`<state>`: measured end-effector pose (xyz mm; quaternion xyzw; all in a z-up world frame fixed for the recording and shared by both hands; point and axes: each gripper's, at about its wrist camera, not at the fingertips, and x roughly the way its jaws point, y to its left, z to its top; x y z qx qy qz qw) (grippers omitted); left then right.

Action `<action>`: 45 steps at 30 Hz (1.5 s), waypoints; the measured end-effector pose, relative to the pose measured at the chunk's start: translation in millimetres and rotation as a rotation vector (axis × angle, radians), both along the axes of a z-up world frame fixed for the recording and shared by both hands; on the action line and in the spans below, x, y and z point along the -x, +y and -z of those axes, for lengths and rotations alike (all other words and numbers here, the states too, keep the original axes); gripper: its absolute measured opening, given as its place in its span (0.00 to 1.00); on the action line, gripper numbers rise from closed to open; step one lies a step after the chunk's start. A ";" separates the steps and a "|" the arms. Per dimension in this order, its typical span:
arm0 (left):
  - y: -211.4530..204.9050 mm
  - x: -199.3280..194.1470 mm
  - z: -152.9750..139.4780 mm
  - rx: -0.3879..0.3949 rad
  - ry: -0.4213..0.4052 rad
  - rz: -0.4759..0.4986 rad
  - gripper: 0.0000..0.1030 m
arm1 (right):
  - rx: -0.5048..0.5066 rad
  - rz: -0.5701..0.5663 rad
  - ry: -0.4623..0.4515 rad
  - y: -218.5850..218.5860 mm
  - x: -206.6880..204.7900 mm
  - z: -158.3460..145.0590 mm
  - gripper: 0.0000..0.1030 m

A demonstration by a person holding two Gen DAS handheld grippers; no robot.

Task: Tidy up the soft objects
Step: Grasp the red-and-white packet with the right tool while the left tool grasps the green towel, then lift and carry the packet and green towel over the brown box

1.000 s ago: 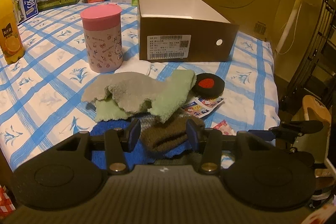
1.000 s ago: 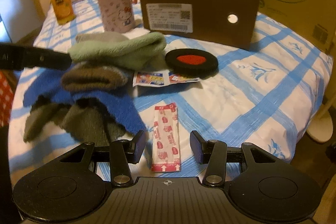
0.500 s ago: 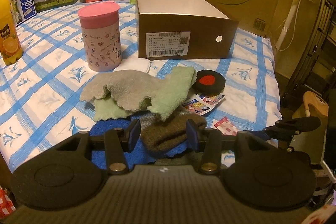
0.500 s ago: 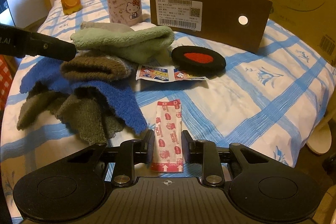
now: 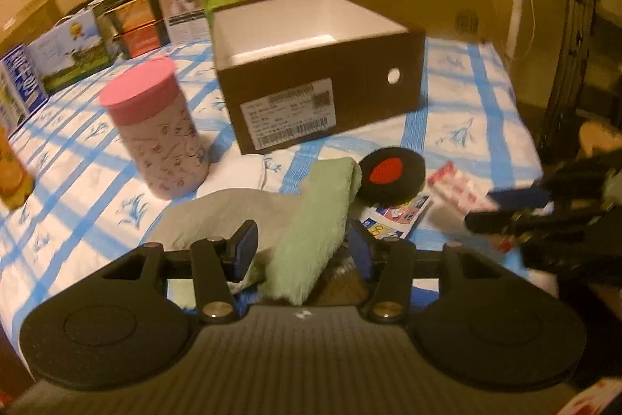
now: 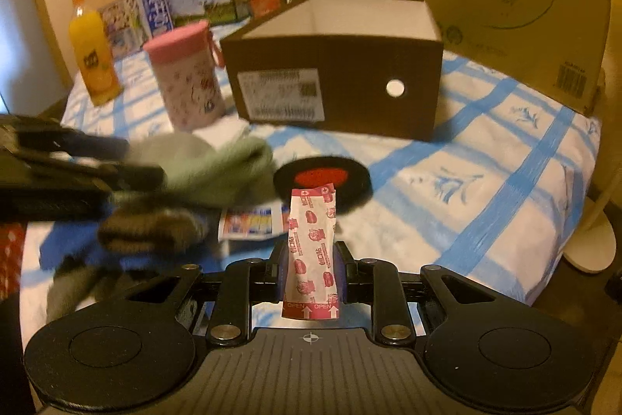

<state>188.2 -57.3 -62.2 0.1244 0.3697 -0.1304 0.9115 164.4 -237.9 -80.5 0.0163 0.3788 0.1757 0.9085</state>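
A: Your right claw (image 6: 310, 277) is clamping the red-printed plaster strip (image 6: 312, 247), standing it upright off the bed (image 6: 486, 189) — likely so it clears the clutter for the brown box (image 6: 338, 80) at 12 o'clock.

B: And your left claw (image 5: 301, 253)?

A: Its jaws are opening, straddling the green cloth (image 5: 317, 220), pads not pressing it. The cloth pile is sitting at 6 o'clock from the box, pink-lidded canister (image 5: 159, 139) at 9. Box is looking empty.
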 end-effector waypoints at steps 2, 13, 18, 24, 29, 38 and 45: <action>-4.6 -9.1 10.3 -0.029 0.017 0.005 0.47 | -0.014 0.007 -0.002 -1.2 -2.4 -2.6 0.24; 29.7 -19.3 10.6 0.097 0.061 -0.058 0.10 | -0.046 0.028 0.022 -4.9 -6.1 1.7 0.24; 60.5 -15.3 -17.8 0.152 0.009 -0.117 0.09 | -0.053 0.018 0.004 -4.6 -5.2 -5.2 0.24; 91.3 -8.3 -57.9 0.207 -0.068 -0.162 0.09 | -0.067 -0.001 -0.029 -0.5 -6.1 -17.2 0.24; 102.2 -8.8 -92.3 0.250 -0.122 -0.152 0.08 | -0.065 -0.030 -0.070 4.5 -11.1 -31.2 0.24; 93.4 -26.2 -156.8 0.284 -0.250 -0.105 0.08 | -0.102 -0.067 -0.179 0.2 -40.3 -76.1 0.24; 79.5 -62.2 -193.6 0.337 -0.319 -0.092 0.08 | -0.084 -0.080 -0.265 -2.5 -74.0 -102.0 0.24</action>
